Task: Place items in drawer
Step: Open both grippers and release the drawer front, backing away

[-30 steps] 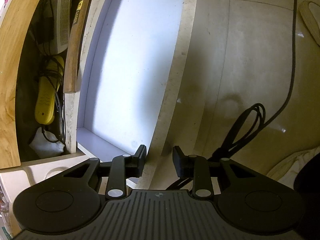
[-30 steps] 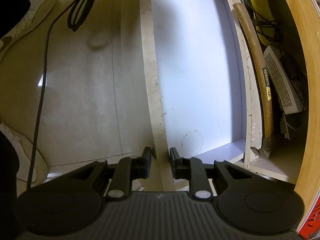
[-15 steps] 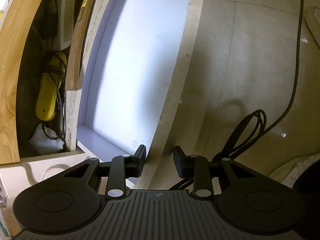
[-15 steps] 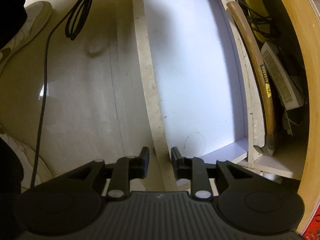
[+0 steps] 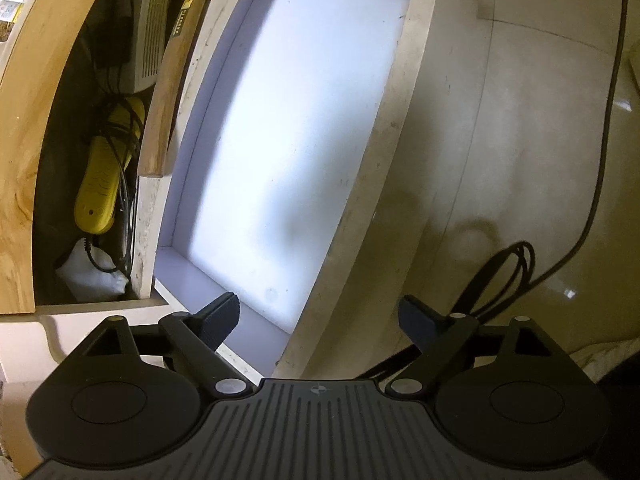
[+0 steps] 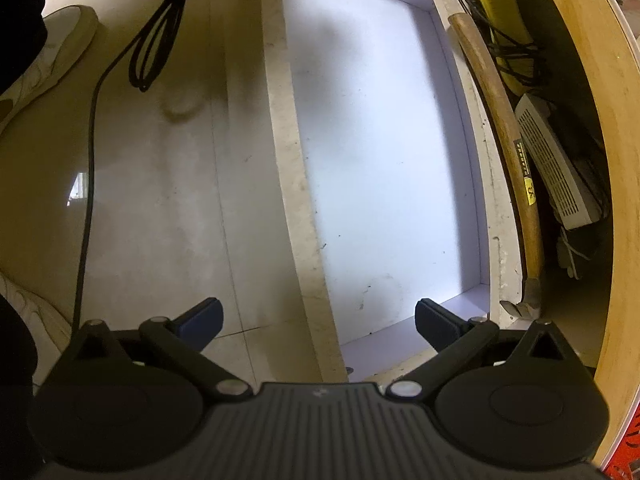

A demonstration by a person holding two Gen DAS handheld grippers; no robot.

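The drawer is pulled out, white inside, with nothing in it; it also shows in the right wrist view. Its stone-coloured front panel runs between my fingers in both views. My left gripper is open and empty above the panel's near end. My right gripper is open and empty, straddling the panel. Behind the drawer lie a wooden-handled hammer, a yellow device with cables and a white router.
A black cable with a coiled bundle lies on the tiled floor beside the drawer. A light shoe is on the floor at the left. A wooden cabinet wall borders the shelf.
Both grippers have opened wide from nearly shut around the front panel. The views have shifted slightly along the drawer.
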